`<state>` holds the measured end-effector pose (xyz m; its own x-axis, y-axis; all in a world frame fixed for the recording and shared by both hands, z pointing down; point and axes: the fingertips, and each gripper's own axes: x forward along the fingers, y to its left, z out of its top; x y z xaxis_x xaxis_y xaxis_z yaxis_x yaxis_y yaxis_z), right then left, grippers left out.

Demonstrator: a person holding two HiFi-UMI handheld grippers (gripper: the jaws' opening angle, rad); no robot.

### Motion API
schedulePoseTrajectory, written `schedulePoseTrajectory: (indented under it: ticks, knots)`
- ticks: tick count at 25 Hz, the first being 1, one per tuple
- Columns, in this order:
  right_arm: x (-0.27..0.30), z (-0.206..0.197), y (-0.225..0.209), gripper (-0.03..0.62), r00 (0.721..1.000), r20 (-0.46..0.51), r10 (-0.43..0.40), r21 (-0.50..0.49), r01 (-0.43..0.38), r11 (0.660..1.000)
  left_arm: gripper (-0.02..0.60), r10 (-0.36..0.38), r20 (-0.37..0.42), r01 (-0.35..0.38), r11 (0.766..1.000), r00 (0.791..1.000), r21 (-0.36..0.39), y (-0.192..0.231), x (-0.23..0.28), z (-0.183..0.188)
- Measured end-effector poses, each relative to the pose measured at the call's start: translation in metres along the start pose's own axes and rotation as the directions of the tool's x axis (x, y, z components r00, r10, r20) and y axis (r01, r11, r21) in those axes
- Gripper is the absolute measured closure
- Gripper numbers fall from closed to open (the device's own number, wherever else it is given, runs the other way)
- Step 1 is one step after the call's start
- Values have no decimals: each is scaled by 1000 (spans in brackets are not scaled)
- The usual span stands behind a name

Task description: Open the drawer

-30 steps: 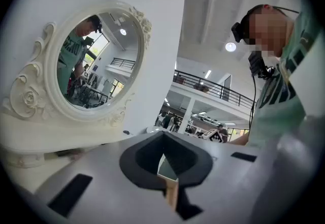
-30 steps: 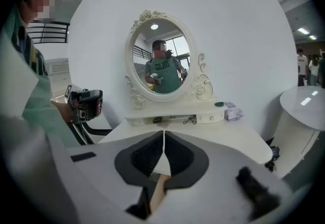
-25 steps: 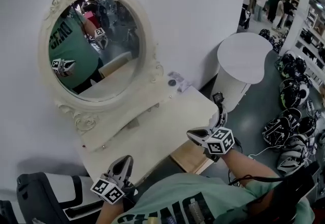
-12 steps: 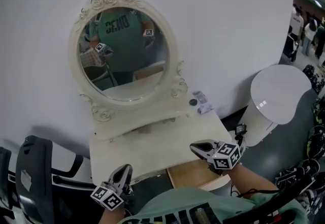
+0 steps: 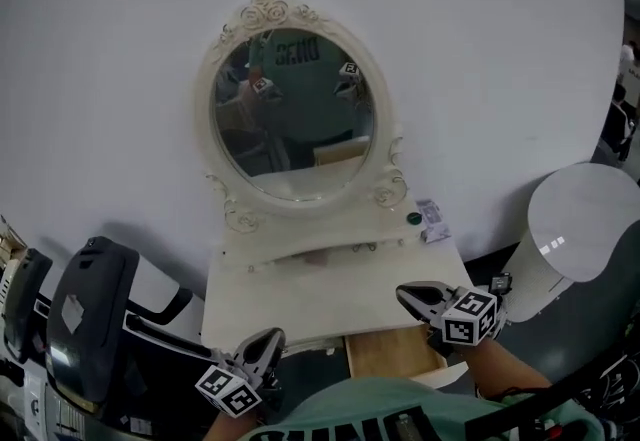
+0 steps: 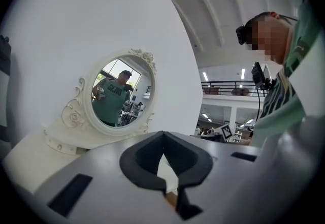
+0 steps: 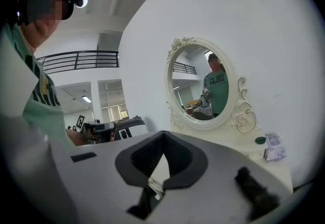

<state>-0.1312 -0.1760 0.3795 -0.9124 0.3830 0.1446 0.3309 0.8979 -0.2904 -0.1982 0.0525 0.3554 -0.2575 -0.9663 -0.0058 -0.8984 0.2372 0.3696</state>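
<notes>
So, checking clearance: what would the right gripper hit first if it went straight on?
Probably the mirror frame or the wall beside it; depth is unclear.

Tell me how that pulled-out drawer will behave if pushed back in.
The drawer looks like rigid wooden board, so it should stay stiff. Its visible floor is bare, so it is probably light and slides easily. It stands out from under the dresser top, so an off-centre push might skew it.
</notes>
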Motion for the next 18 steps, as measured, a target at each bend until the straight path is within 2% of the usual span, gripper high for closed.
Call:
schedulePoseTrajectory:
  ticks: [3,9,18]
  knots:
    - [9,-4,16,583,1000,-3,-22,12,22,1000,574,-1,25,1,1000,1000,12,8,-20,9]
    - [43,-1,54,583,1000,-24,-19,-83,17,996,572,-12,46,11,1000,999,23,28,-48,22]
    - [59,-4,68,583,998,-55,-7,-110,1,994,574,16,56,-15,1000,998,-3,44,-72,20]
